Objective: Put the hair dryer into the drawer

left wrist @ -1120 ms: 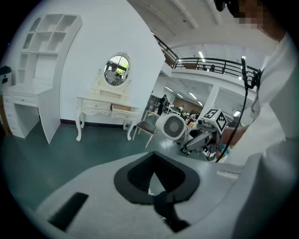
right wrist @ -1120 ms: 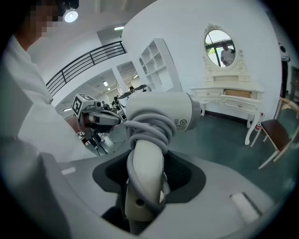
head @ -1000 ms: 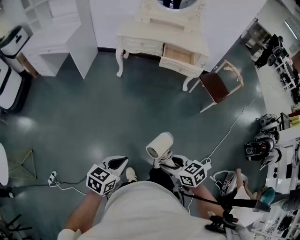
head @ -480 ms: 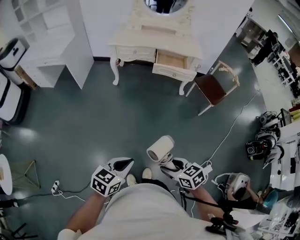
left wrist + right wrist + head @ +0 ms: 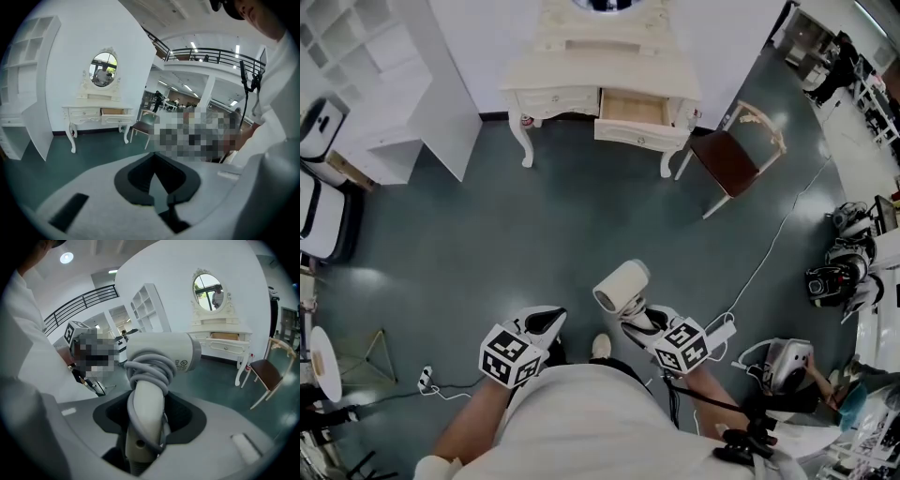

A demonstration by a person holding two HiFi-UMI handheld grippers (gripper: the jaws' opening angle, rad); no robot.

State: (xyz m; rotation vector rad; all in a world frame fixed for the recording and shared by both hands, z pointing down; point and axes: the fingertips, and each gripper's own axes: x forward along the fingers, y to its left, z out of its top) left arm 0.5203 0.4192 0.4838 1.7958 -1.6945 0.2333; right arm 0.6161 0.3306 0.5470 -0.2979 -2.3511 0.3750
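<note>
A cream hair dryer point(image 5: 622, 286) with its grey cord wound round the handle point(image 5: 161, 352) stands up out of my right gripper point(image 5: 635, 319), whose jaws are shut on the handle point(image 5: 147, 404). My left gripper point(image 5: 548, 322) is held beside it over the green floor, jaws shut with nothing between them point(image 5: 154, 161). Far ahead, against the white wall, stands a cream dressing table point(image 5: 600, 70) with its right drawer point(image 5: 636, 111) pulled open. The open drawer point(image 5: 112, 111) also shows in both gripper views point(image 5: 224, 336).
A brown-seated chair point(image 5: 733, 164) stands just right of the dressing table. A white shelf unit point(image 5: 394, 84) is at the left wall. A power strip point(image 5: 427, 380) and cables lie on the floor. Equipment point(image 5: 839, 277) crowds the right side.
The person has walked toward the dressing table, which now sits closer and more centred in the head view. Both grippers came along, the hair dryer still in the right one.
</note>
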